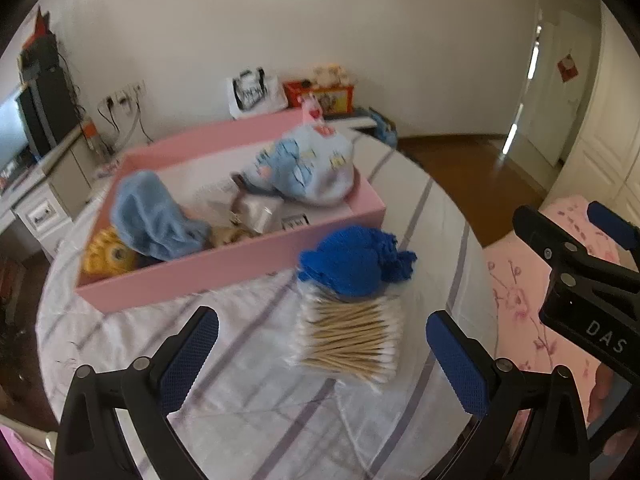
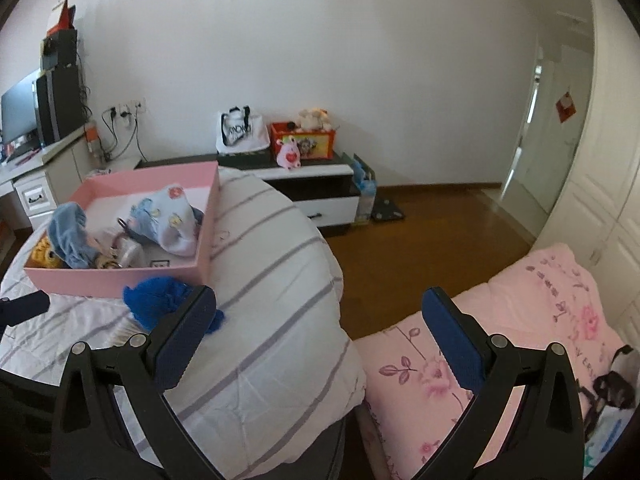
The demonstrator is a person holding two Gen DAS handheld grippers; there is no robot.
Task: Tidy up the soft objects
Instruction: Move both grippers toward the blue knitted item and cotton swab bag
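- The left gripper (image 1: 322, 344) is held spread wide and empty, hovering just short of a bag of cotton swabs (image 1: 352, 340) on the striped white bedding (image 1: 248, 412).
- The right gripper (image 2: 320, 332) is likewise spread and empty, aimed past the bed edge toward the pink floral quilt (image 2: 520, 320).
- A blue knitted item (image 1: 352, 260) is seen resting on the far end of the swab bag, touching the near wall of the pink box (image 1: 224, 268).
- Soft items already lie in the box: a light blue towel (image 1: 154, 216), a patterned light blue cloth (image 1: 308, 168) and a yellow knitted toy (image 1: 106, 256).
- Risk is judged: if the swab bag is pinched first, the knit could be dragged off; slippery plastic could slide out.
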